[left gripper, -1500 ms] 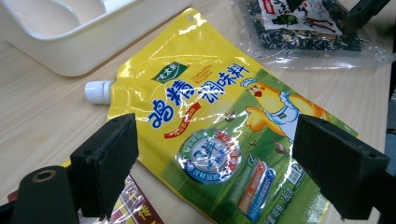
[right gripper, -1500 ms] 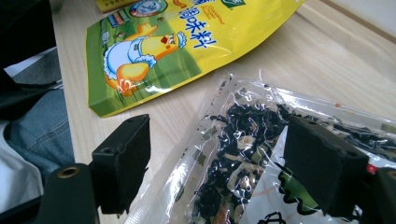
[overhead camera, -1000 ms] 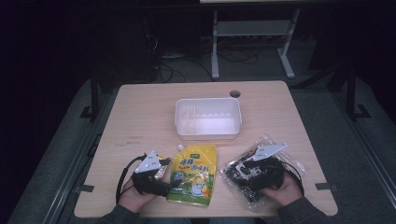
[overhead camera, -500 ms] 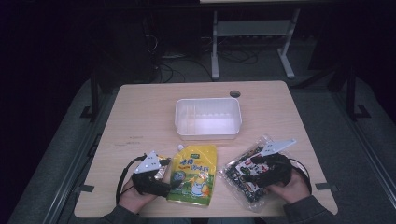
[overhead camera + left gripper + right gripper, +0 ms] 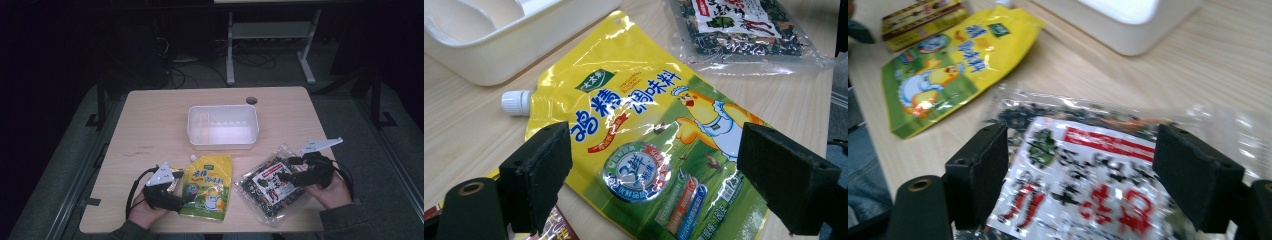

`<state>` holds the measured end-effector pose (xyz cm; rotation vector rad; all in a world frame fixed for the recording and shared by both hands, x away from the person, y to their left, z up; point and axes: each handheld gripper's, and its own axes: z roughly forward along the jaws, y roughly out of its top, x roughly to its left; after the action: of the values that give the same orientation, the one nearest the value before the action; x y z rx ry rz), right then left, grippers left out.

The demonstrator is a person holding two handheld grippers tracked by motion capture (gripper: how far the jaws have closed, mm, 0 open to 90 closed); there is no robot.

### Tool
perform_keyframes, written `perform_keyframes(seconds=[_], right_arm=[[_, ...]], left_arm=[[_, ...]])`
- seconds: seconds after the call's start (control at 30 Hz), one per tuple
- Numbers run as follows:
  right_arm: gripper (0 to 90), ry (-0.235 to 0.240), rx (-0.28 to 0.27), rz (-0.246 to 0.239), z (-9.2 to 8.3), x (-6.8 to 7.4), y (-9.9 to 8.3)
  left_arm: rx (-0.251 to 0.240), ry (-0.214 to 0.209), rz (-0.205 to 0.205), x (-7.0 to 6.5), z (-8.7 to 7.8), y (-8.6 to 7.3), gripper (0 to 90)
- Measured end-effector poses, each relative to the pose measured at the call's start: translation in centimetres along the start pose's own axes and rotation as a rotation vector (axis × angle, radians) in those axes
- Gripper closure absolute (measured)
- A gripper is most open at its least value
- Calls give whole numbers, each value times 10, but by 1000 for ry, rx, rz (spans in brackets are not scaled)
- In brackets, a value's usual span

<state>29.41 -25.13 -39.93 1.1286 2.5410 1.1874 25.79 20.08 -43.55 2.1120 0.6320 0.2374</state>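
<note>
Right now your left tool (image 5: 175, 187) sits at the near left of the counter (image 5: 150, 125), its jaws spread wide and holding nothing. In the left gripper view they frame the yellow pouch (image 5: 644, 145), which lies flat on the counter just beyond them, its white cap (image 5: 516, 101) pointing toward the tray (image 5: 499, 35). From above, the pouch (image 5: 207, 186) lies just beside that tool, toward the middle of the near edge.

Your right tool (image 5: 292, 172) is at the near right, jaws likewise wide apart and empty. In the right gripper view they stand on either side of the clear bag (image 5: 1088, 170) with its red and white label and dark contents; I cannot tell whether they touch it. From above, the bag (image 5: 272, 182) lies flat, near the pouch but apart from it.

The white tray (image 5: 223, 127) stands in the middle of the counter, behind both packs. A small yellow and red box (image 5: 923, 20) lies beside the pouch, on its left-tool side.
</note>
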Motion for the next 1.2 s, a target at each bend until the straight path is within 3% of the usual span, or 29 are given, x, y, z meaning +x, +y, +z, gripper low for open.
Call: perform_keyframes(seconds=[0.33,0.7,0.8,0.97,1.2], right_arm=[[266,-89,33,93,-19,-26,-11],[346,-182,77,208,-36,-51,-41],[361,-188,90,225,-37,-54,-46],[411,-214,113,295,-42,-64,-62],[414,-223,130,339,-43,-71,-75]], left_arm=[[-8,0,-7,2,-1,0,139],[-11,0,-12,2,-2,0,140],[-11,-1,-9,1,-1,0,140],[-9,-2,-9,1,0,0,140],[-3,-3,-3,0,1,0,140]])
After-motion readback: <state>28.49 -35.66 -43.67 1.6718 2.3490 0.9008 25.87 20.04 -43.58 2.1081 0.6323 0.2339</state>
